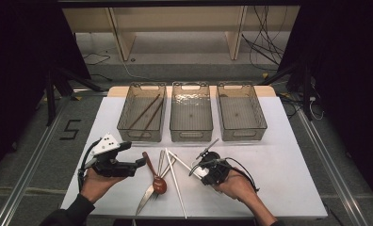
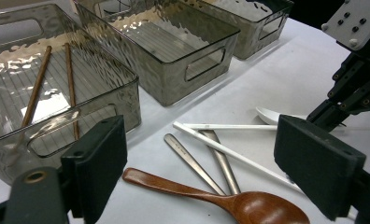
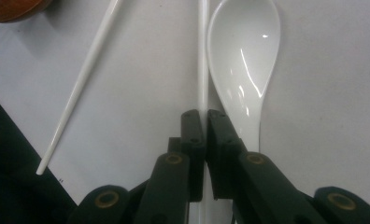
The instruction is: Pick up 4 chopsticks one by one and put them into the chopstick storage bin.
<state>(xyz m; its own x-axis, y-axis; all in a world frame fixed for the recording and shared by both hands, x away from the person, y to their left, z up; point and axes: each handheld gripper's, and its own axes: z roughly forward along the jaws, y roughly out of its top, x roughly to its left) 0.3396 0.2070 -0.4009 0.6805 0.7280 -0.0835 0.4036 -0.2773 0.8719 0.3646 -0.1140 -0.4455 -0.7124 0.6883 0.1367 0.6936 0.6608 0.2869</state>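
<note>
My right gripper [image 3: 202, 122] is shut on a white chopstick [image 3: 202, 56] that lies flat on the table. A white ceramic spoon [image 3: 244, 51] lies just right of it, and a second white chopstick [image 3: 85, 74] slants off to the left. In the high view the right gripper [image 1: 199, 168] sits at the front, right of centre. My left gripper [image 1: 138, 163] stands open, level, just left of a wooden spoon [image 1: 152, 172]. Between its wide jaws I see the wooden spoon [image 2: 248, 205], two metal handles [image 2: 192, 161] and a white chopstick [image 2: 230, 151].
Three smoky clear bins stand in a row at the back: the left bin [image 1: 121, 120] holds two brown chopsticks [image 1: 144, 112], while the middle bin [image 1: 190, 136] and right bin [image 1: 241, 134] look bare. The white table's front edge [image 1: 198, 217] is close to both hands.
</note>
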